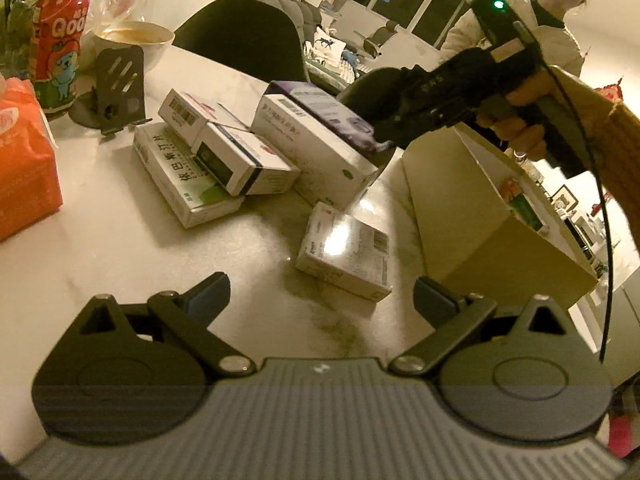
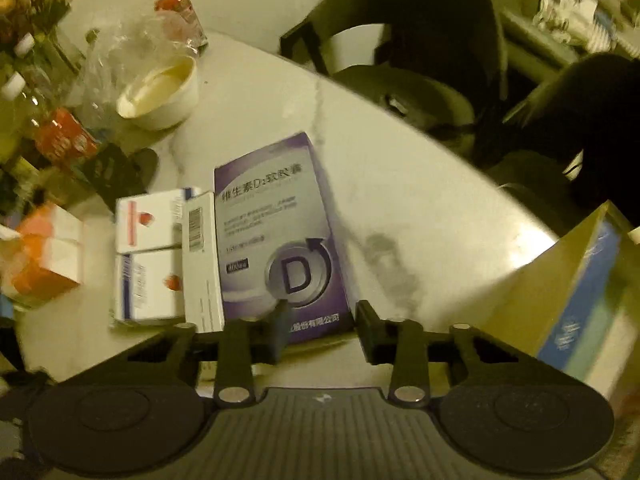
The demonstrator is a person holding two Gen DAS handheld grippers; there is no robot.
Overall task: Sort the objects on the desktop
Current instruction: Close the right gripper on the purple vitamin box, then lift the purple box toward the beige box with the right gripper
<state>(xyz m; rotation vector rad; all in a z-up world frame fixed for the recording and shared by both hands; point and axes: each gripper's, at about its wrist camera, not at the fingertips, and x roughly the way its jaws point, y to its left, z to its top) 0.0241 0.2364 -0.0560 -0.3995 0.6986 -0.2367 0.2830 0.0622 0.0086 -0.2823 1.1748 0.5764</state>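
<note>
Several medicine boxes lie in a pile on the white marble table [image 1: 120,240]. A purple vitamin D box [image 2: 276,236] lies on top of a long white box [image 1: 320,152]. My right gripper [image 2: 322,324] straddles the purple box's near end with its jaws around it, a gap still showing at the right finger; it also shows in the left wrist view [image 1: 384,136]. My left gripper [image 1: 322,296] is open and empty above the table, just in front of a small white box [image 1: 346,254]. A cream storage box [image 1: 492,216] with items inside stands to the right.
An orange tissue pack [image 1: 20,164], a red drink bottle [image 1: 60,48], a white bowl [image 1: 136,42] and a dark phone stand [image 1: 116,88] stand at the left. Dark chairs [image 1: 244,32] sit behind the table. A person [image 1: 556,20] stands at the far right.
</note>
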